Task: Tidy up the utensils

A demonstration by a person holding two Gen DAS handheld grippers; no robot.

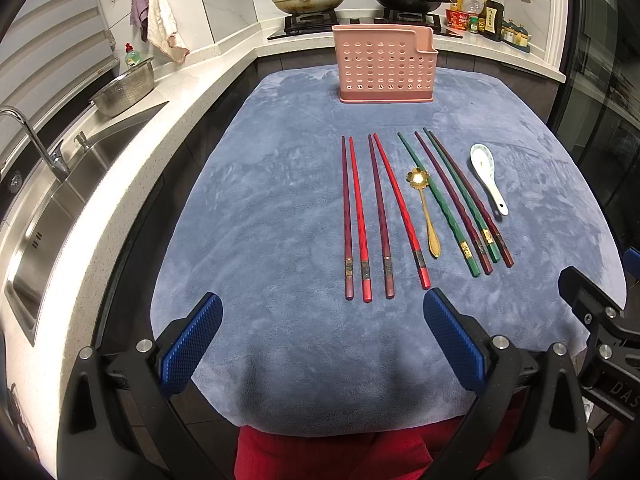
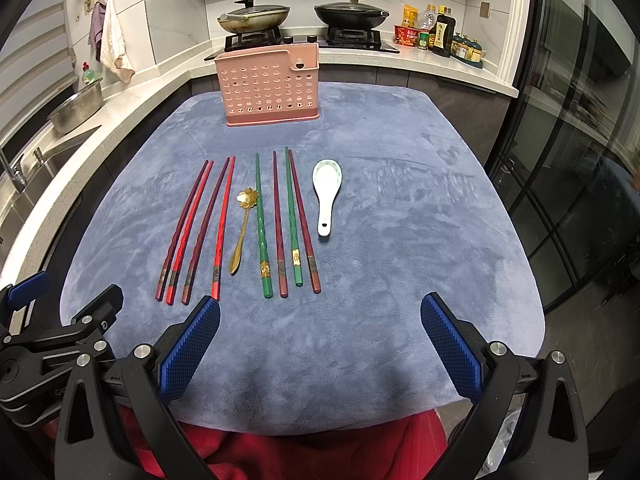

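Several chopsticks lie side by side on a blue-grey cloth (image 1: 280, 208): red and maroon ones (image 1: 360, 216) (image 2: 192, 228) at the left, green and maroon ones (image 1: 460, 200) (image 2: 288, 220) at the right. A gold flower-bowl spoon (image 1: 424, 208) (image 2: 242, 228) lies between them. A white ceramic spoon (image 1: 488, 176) (image 2: 327, 196) lies at the far right. A pink perforated utensil holder (image 1: 385, 65) (image 2: 267, 85) stands behind them, empty as far as I see. My left gripper (image 1: 322, 316) and right gripper (image 2: 320, 320) are open, empty, near the cloth's front edge.
A steel sink (image 1: 60, 208) with faucet and a colander (image 1: 126, 88) are on the counter at the left. A stove with two lidded pans (image 2: 304, 14) and bottles (image 2: 436, 32) stand behind. A glass door (image 2: 580, 160) is at the right.
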